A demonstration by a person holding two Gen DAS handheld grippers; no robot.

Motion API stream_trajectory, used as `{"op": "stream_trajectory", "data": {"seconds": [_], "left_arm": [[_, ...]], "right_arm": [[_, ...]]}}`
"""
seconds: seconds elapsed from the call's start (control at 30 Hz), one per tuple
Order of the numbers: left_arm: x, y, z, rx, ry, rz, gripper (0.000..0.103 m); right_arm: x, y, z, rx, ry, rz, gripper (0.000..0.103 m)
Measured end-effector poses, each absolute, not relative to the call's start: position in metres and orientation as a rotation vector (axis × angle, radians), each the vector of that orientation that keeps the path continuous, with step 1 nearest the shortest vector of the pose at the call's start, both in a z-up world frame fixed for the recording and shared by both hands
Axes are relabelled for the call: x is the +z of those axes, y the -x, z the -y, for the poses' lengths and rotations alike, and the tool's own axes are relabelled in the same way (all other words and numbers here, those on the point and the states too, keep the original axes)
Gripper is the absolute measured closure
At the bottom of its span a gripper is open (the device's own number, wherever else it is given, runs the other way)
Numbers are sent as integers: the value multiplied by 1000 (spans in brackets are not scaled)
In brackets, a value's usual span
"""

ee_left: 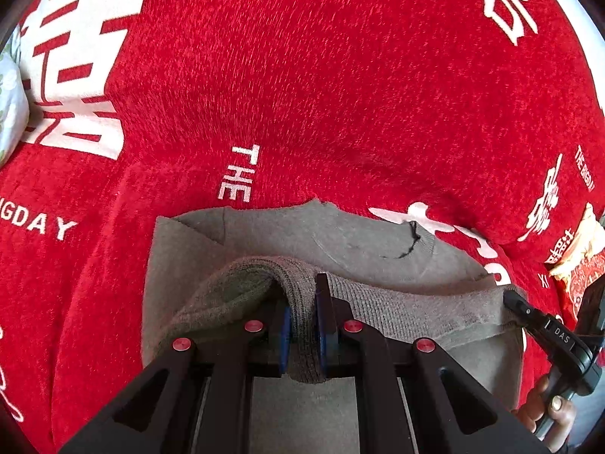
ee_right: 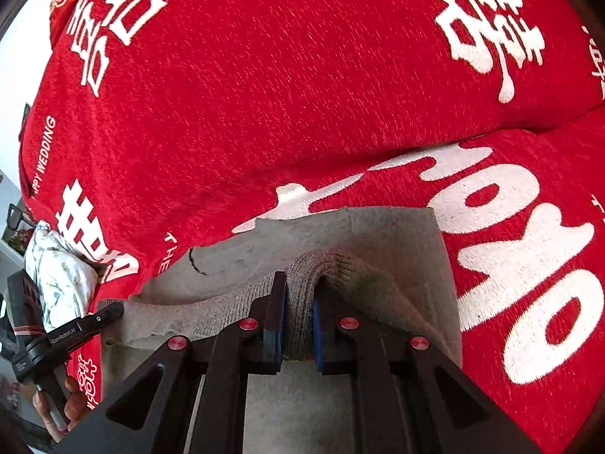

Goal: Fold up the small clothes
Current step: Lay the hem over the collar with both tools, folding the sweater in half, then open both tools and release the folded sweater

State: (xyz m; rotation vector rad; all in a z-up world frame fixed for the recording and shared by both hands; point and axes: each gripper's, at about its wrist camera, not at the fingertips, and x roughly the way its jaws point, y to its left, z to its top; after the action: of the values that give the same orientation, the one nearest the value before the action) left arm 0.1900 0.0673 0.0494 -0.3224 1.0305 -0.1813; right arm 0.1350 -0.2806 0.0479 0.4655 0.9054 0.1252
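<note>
A small grey knitted garment (ee_left: pixel 295 238) lies on a red blanket (ee_left: pixel 302 75) with white lettering. My left gripper (ee_left: pixel 302 302) is shut on a raised ribbed fold of the grey garment near its left side. In the right wrist view my right gripper (ee_right: pixel 297 299) is shut on a bunched fold of the same garment (ee_right: pixel 378 234) near its right side. The lifted hem stretches between the two grippers above the flat layer. Each view shows the other gripper at its edge: the right gripper (ee_left: pixel 518 300) and the left gripper (ee_right: pixel 109 312), both pinching the hem.
A white floral cloth bundle (ee_right: pixel 60 280) sits at the blanket's left edge. A red and gold packet (ee_left: pixel 578 265) lies at the right. A hand (ee_left: pixel 548 408) holds the right gripper's handle. The red blanket (ee_right: pixel 264 94) stretches far beyond the garment.
</note>
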Motion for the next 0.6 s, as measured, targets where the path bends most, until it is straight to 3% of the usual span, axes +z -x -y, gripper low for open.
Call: {"op": "stream_trajectory", "data": {"seconds": [0.43,0.6], "left_arm": [[10,-225,-76,-187,432,-1157,90],[-2,-231,-86,-216,540,-1190,85]], "right_arm": [[27,-159,282,88,-506,-970,89],[22,-168,283,80,-534,-1004,85]]}}
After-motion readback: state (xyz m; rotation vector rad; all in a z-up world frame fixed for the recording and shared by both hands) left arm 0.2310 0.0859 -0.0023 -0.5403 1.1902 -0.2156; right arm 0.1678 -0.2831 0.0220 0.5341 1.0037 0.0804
